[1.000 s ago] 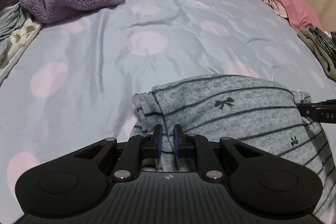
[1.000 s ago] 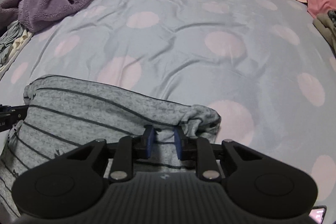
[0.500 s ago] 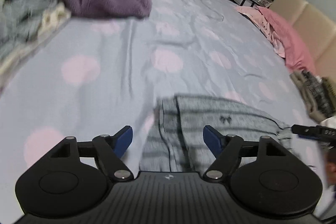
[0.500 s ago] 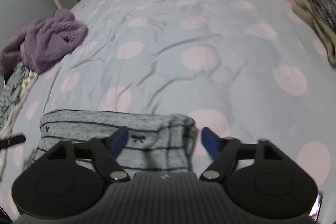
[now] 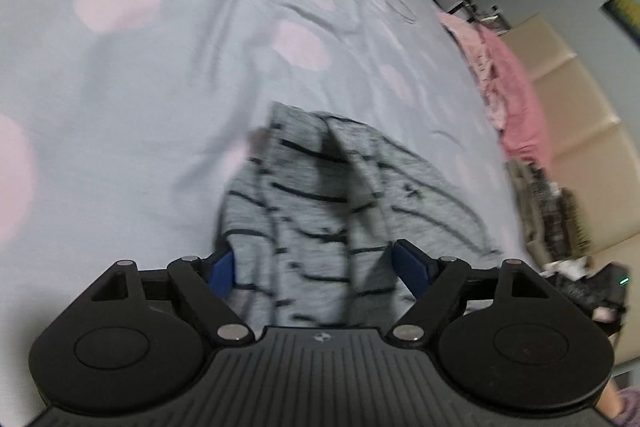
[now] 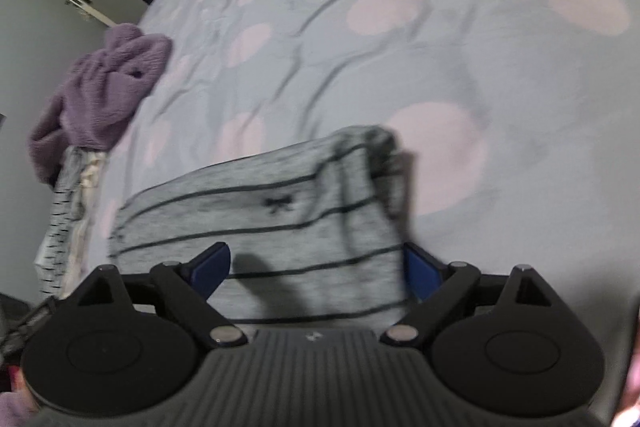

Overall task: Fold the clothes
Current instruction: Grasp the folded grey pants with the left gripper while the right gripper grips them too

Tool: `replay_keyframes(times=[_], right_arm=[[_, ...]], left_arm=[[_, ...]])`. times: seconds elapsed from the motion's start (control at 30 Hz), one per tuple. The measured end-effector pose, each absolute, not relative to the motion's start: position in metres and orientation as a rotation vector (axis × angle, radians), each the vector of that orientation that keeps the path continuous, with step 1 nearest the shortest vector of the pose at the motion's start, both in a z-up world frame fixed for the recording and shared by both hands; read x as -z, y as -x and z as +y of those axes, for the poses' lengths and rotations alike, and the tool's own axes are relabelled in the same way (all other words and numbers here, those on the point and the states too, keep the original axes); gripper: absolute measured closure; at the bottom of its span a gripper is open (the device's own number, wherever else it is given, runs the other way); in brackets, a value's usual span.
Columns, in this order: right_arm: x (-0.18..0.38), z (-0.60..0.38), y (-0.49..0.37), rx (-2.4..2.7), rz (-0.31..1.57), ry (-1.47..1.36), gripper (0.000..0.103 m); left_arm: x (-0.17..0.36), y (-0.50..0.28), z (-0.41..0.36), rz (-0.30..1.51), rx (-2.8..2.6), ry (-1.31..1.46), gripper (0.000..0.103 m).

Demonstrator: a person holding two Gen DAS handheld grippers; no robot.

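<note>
Grey striped garment point(image 5: 316, 211) lies folded on the dotted bedsheet point(image 5: 120, 75), one end under the left gripper point(image 5: 320, 269), the other under the right gripper point(image 6: 316, 267), both spread wide, unclamped, its length running between them.

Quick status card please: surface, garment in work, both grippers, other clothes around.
surface: bed sheet, grey-blue with pink dots
garment: grey striped garment with small bow prints, lying folded on the sheet
left gripper: jaws wide apart, just opened, above the garment's left end, nothing held
right gripper: jaws wide apart, just opened, above the garment's right end, nothing held
other clothes: purple fleece at the sheet's left edge, with a striped piece below it; pink fabric on the right side
image quality: both views motion-blurred
</note>
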State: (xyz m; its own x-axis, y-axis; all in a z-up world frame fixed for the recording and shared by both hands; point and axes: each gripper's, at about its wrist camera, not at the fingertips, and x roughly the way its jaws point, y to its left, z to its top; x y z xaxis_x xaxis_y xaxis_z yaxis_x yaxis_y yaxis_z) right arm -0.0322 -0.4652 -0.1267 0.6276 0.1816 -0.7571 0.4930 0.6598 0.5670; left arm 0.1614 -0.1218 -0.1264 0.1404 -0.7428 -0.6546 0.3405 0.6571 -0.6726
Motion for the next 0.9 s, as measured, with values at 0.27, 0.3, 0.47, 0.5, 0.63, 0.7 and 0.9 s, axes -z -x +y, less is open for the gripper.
replay_keyframes(times=[0.27, 0.3, 0.47, 0.5, 0.63, 0.7, 0.9], right_arm=[[0.134, -0.474, 0.031, 0.165, 0.898, -0.911, 0.007], [0.135, -0.474, 0.03, 0.165, 0.899, -0.915, 0.007], [0.134, -0.467, 0.02, 0.168, 0.914, -0.857, 0.007], [0.134, -0.465, 0.018, 0.167, 0.916, -0.847, 0.007], [0.134, -0.459, 0.01, 0.143, 0.93, -0.83, 0.007], [0.134, -0.453, 0.007, 0.119, 0.937, -0.812, 0.009], [0.133, -0.444, 0.003, 0.102, 0.938, -0.759, 0.039]], left_arm=[[0.152, -0.187, -0.11, 1.288, 0.873, 0.643, 0.028], [0.151, -0.186, -0.114, 1.285, 0.872, 0.612, 0.028], [0.136, -0.177, -0.154, 1.234, 0.894, 0.363, 0.03], [0.135, -0.177, -0.161, 1.235, 0.902, 0.351, 0.03], [0.137, -0.176, -0.177, 1.254, 0.935, 0.342, 0.03], [0.139, -0.176, -0.18, 1.257, 0.95, 0.332, 0.03], [0.132, -0.162, -0.174, 1.221, 0.954, 0.265, 0.056]])
